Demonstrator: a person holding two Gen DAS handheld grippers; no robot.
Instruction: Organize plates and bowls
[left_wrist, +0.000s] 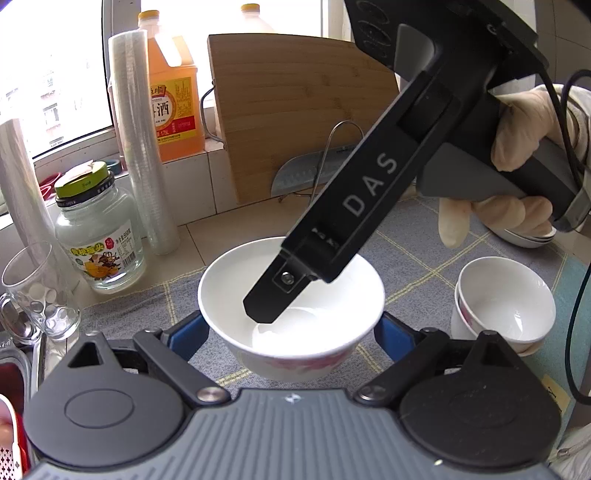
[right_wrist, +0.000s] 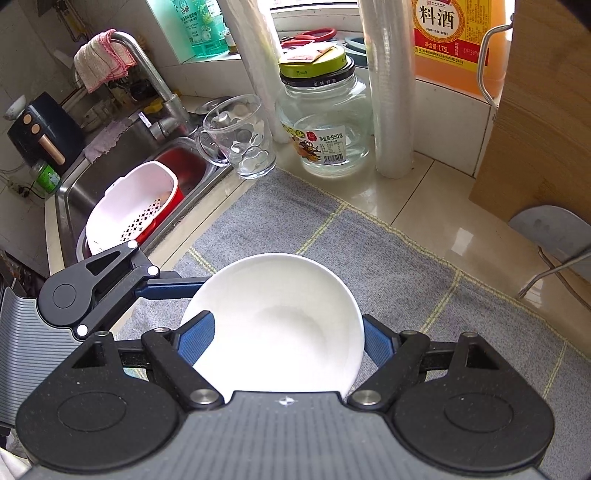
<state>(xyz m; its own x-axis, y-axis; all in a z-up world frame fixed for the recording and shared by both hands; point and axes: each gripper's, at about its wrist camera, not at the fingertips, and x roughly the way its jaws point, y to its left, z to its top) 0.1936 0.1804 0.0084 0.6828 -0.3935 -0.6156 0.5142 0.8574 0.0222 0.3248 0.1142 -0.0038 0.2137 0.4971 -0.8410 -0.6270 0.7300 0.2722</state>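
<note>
A white bowl (left_wrist: 291, 310) is clamped across its sides by the left gripper (left_wrist: 291, 334), blue pads against the wall; the same bowl (right_wrist: 273, 328) is gripped at the rim by the right gripper (right_wrist: 282, 341), one finger inside, one outside; it appears lifted over the grey mat (right_wrist: 388, 266); stacked bowls (left_wrist: 506, 299) stand to the right; judged next: carrying it across and nesting it squarely, then loosening both holds.

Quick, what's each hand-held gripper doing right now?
Left hand-held gripper: closed on the outside of the white bowl.
Right hand-held gripper: closed on the same bowl, one finger reaching inside.
</note>
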